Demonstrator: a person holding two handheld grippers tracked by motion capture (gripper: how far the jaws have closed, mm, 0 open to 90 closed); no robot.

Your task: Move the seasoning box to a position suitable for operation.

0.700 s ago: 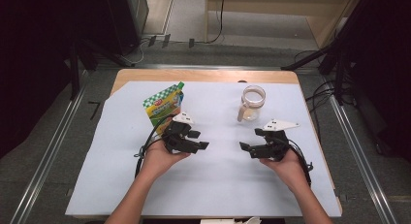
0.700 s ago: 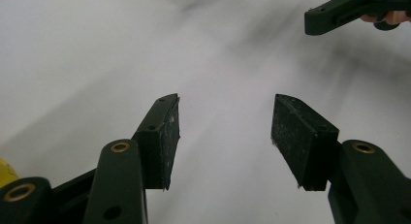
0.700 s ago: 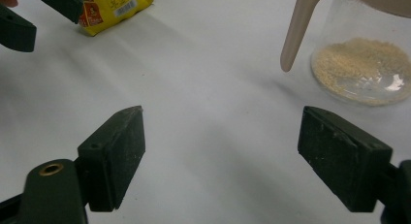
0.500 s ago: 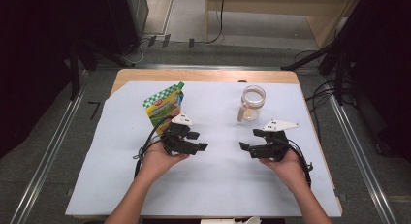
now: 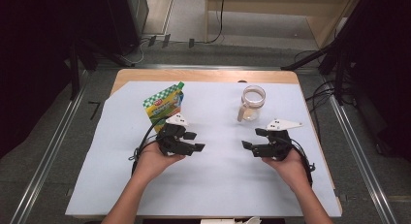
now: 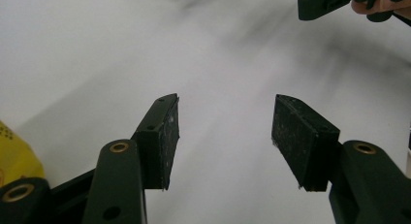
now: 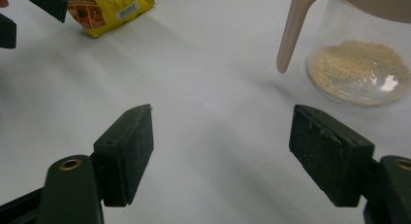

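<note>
Pouch [image 5: 165,106] lies just beyond my left gripper [image 5: 192,142], long axis slanting away; jug [image 5: 252,104] beyond right gripper [image 5: 250,139]. Both released, empty.

A yellow-green pouch [image 5: 165,106] lies flat on the far left; a clear jug [image 5: 252,104] holding pale grains stands upright right.

Glossy printed pouch [image 5: 164,106], clear plastic jug [image 5: 252,102] — matt white sheet [image 5: 218,175], wooden table [image 5: 203,75].
</note>
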